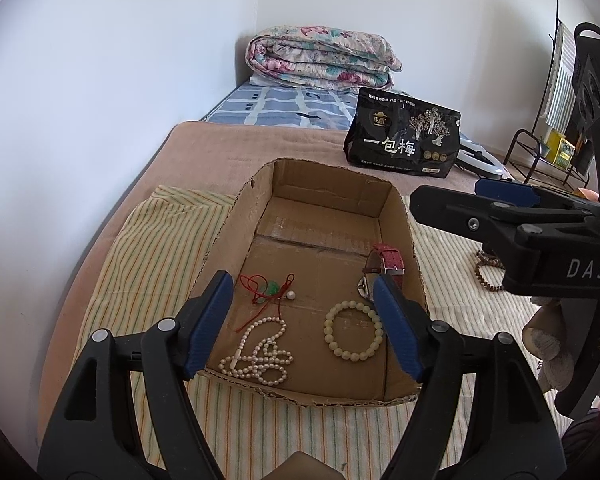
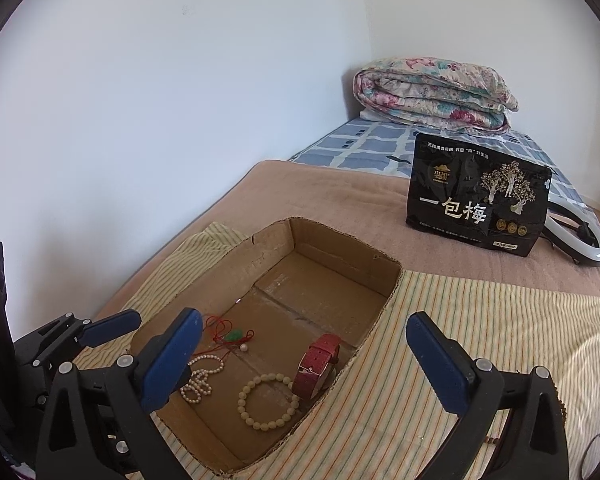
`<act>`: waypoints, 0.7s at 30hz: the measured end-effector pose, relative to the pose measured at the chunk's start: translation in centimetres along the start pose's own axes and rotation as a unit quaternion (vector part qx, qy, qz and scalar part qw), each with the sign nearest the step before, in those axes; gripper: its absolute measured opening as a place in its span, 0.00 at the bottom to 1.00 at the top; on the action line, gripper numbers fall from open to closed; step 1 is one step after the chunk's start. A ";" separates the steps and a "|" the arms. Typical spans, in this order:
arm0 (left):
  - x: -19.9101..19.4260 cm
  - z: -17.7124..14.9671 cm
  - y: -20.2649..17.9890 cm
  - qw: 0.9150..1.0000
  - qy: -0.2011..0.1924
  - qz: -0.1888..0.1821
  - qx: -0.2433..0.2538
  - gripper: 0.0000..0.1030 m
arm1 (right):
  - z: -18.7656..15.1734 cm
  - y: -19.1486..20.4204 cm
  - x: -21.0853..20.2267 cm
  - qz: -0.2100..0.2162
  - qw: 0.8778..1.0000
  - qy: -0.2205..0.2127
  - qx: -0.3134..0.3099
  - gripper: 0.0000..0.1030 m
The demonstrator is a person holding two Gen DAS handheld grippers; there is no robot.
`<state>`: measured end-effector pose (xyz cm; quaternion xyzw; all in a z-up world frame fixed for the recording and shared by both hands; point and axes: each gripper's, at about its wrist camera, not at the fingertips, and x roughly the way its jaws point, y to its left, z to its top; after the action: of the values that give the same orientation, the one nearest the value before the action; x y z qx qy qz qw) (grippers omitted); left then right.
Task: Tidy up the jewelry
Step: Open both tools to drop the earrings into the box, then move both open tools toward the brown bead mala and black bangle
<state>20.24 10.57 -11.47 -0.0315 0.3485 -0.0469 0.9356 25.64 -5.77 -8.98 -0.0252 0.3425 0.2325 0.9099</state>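
The bed (image 2: 340, 196) carries a striped cloth (image 2: 480, 320) near, a black snack bag (image 2: 476, 208) and folded quilt (image 2: 432, 92) far.

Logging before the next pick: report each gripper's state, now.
Left gripper: open, holding nothing, over the cardboard box.
Right gripper: open, holding nothing.

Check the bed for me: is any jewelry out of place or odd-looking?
Yes. A brown bead bracelet still lies on the striped cloth, right of the box, while the other pieces are inside. In the box, the pearl necklace is bunched in a tangle and its red cord sprawls loose.
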 end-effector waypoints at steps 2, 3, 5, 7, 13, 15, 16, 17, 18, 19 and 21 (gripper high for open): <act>-0.2 0.0 -0.2 1.000 -0.002 -0.001 0.001 0.73 | 0.0 -0.1 -0.2 -0.002 1.000 -0.001 0.001 1.00; -0.3 0.2 -0.4 1.000 -0.002 -0.001 0.002 0.73 | 0.0 -0.1 -0.4 -0.002 1.000 -0.002 0.002 1.00; -0.6 0.3 -0.7 1.000 -0.004 -0.001 0.003 0.73 | 0.1 -0.3 -0.7 -0.003 1.000 -0.005 0.004 1.00; -0.9 0.4 -1.0 1.000 -0.006 -0.001 0.004 0.73 | 0.1 -0.4 -1.1 -0.004 1.000 -0.007 0.005 1.00; -1.8 0.7 -1.9 1.000 -0.012 -0.003 0.007 0.73 | 0.0 -1.1 -2.5 -0.007 1.000 -0.014 0.006 1.00; -2.1 0.7 -2.2 1.000 -0.014 -0.005 0.008 0.73 | 0.0 -1.4 -3.0 -0.009 1.000 -0.017 0.008 1.00; -2.2 0.7 -2.4 1.000 -0.015 -0.005 0.009 0.73 | 0.0 -1.6 -3.4 -0.010 1.000 -0.019 0.010 1.00; -2.3 0.8 -2.6 1.000 -0.015 -0.005 0.010 0.73 | 0.0 -1.7 -3.6 -0.010 1.000 -0.020 0.011 1.00; -2.5 0.8 -2.8 1.000 -0.017 -0.006 0.011 0.73 | 0.0 -1.9 -3.9 -0.010 1.000 -0.022 0.012 1.00; -2.6 0.8 -2.9 1.000 -0.017 -0.007 0.012 0.73 | 0.0 -2.1 -4.1 -0.011 1.000 -0.023 0.012 1.00; -2.9 0.9 -3.3 1.000 -0.020 -0.007 0.014 0.73 | -0.1 -2.4 -4.7 -0.012 1.000 -0.025 0.012 1.00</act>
<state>18.47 7.61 -8.62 -0.0218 0.3291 -0.0582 0.9423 23.52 -9.89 -6.35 -0.0127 0.3218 0.2182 0.9212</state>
